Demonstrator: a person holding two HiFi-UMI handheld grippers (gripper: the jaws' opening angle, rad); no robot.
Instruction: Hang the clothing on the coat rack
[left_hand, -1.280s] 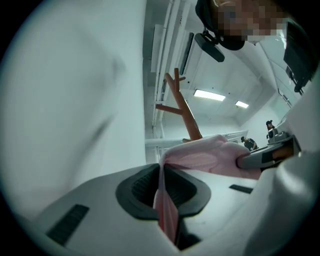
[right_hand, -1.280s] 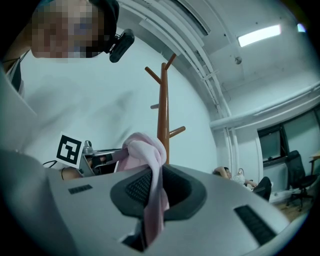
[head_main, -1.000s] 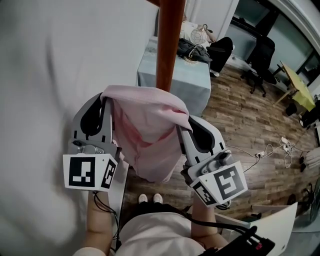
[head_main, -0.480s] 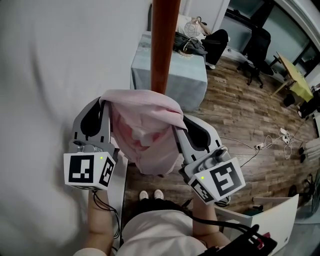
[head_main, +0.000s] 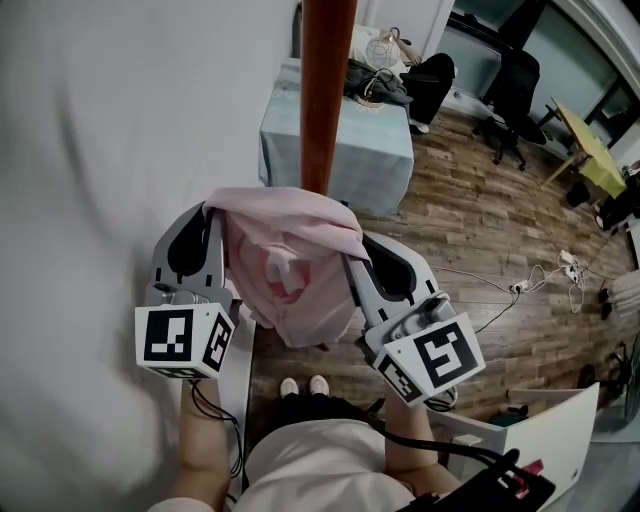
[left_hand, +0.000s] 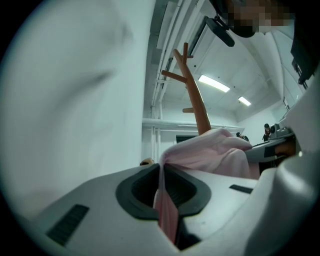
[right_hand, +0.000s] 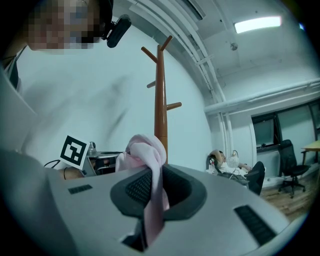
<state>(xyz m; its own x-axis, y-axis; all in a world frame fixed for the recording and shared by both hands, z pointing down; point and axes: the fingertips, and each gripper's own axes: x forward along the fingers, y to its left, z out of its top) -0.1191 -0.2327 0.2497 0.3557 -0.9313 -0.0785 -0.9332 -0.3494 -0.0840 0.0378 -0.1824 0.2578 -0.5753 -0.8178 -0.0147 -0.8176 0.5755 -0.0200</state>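
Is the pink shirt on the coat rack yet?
Not yet. The left gripper and right gripper both pinch the pink garment, held beside the coat rack.

No word, number or brand is legible; only black-and-white square markers show, on the cubes of the left gripper (head_main: 213, 207) and the right gripper (head_main: 352, 245).

Soft matt cloth garment (head_main: 292, 250) beside a glossy wooden coat rack (head_main: 325, 100).

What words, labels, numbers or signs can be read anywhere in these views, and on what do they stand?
No words, brands or numbers can be read in any view.
Only signs: black-and-white square markers, patterns rather than text, on the left gripper's cube and the right gripper's cube.
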